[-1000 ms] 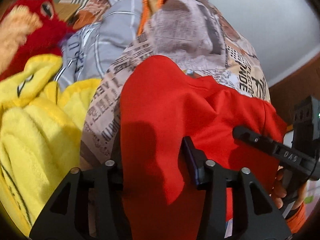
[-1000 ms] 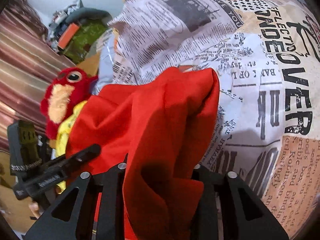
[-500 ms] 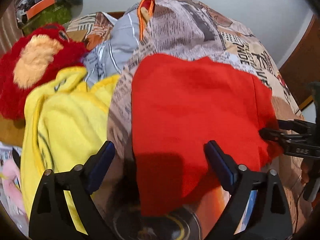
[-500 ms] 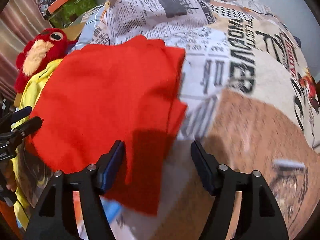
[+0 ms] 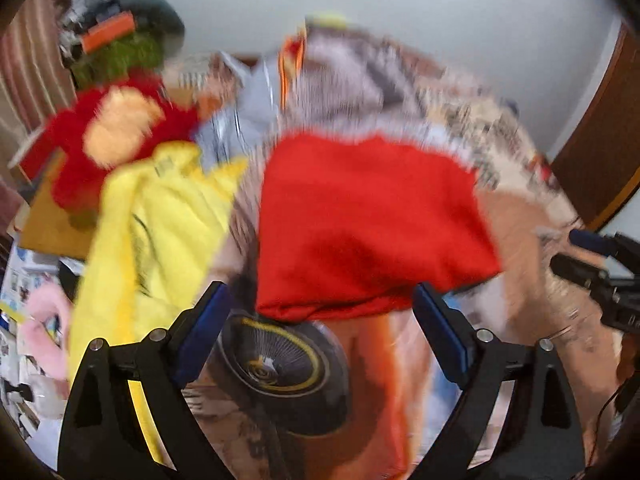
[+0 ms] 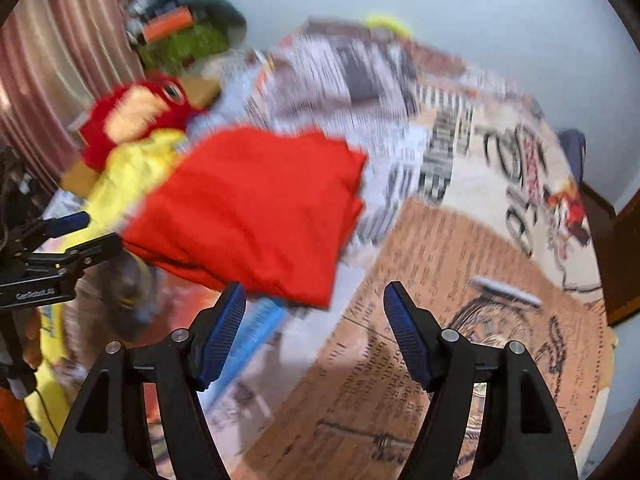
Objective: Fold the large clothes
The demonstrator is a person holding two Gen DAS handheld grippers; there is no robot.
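Garment: red soft-fabric garment [image 5: 368, 220], folded into a compact rectangle, lies on the newspaper-print bedspread [image 6: 460, 264], toward its left edge beside the yellow fleece cloth [image 5: 160, 232].
Left gripper [image 5: 320, 320]: jaws apart, nothing between them.
Right gripper [image 6: 314, 316]: jaws apart, empty.
Progress: judged this piece folded; yellow cloth unfolded.
Views: left shows a printed wheel under the garment's near edge; right shows the bedspread's bare right side.

We see a plain red garment [image 5: 368, 220], our black grippers' blue pads [image 6: 224, 336], a newsprint-patterned bedcover in cream, tan and black lettering [image 6: 460, 248], a yellow cloth [image 5: 160, 220], a red plush toy with an orange face [image 5: 116, 136], pink striped curtains [image 6: 52, 60].
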